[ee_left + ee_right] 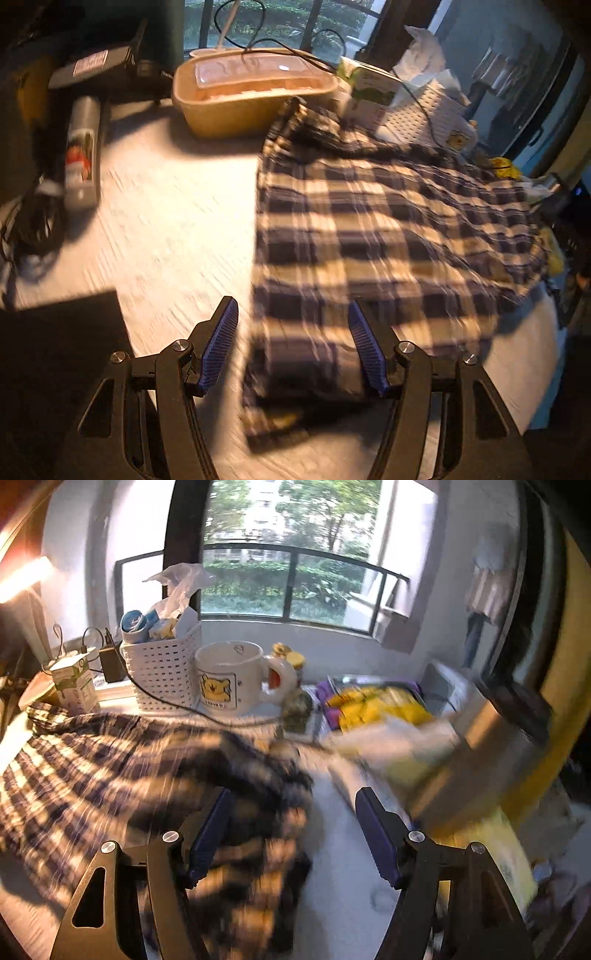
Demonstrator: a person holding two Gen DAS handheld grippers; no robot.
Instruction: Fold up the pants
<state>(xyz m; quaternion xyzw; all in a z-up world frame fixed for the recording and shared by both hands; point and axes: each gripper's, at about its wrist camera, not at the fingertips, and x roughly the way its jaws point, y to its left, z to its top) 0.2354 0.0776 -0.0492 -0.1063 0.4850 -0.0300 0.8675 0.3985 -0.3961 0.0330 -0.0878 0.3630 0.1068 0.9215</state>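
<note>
The pants [388,236], a dark-and-cream plaid pair, lie spread flat on the pale wood-grain table [177,221], with a folded edge bunched up at the near end. In the left wrist view the left gripper [293,349] stands with its blue ribbed pads apart over that near edge; cloth lies between the pads, but neither pad presses on it. In the right wrist view the right gripper [295,834] is likewise spread wide above the other side of the pants [129,768], whose crumpled edge sits under its left pad; the blur hides whether that pad touches the fabric, and the right pad hangs over bare table.

Behind the pants, seen from the left wrist, a tan lidded tub [251,92] rests near their far corner, and a grey spray can [83,147] lies well off to the left of them. Just beyond the pants' far edge, seen from the right wrist, stand a white perforated basket [162,668], a small carton [74,683] and a white mug [232,675] with a yellow bear on it. A dark cable runs from the basket across to the mug's base. Farther back is a window [288,554] with a dark railing and greenery outside.
</note>
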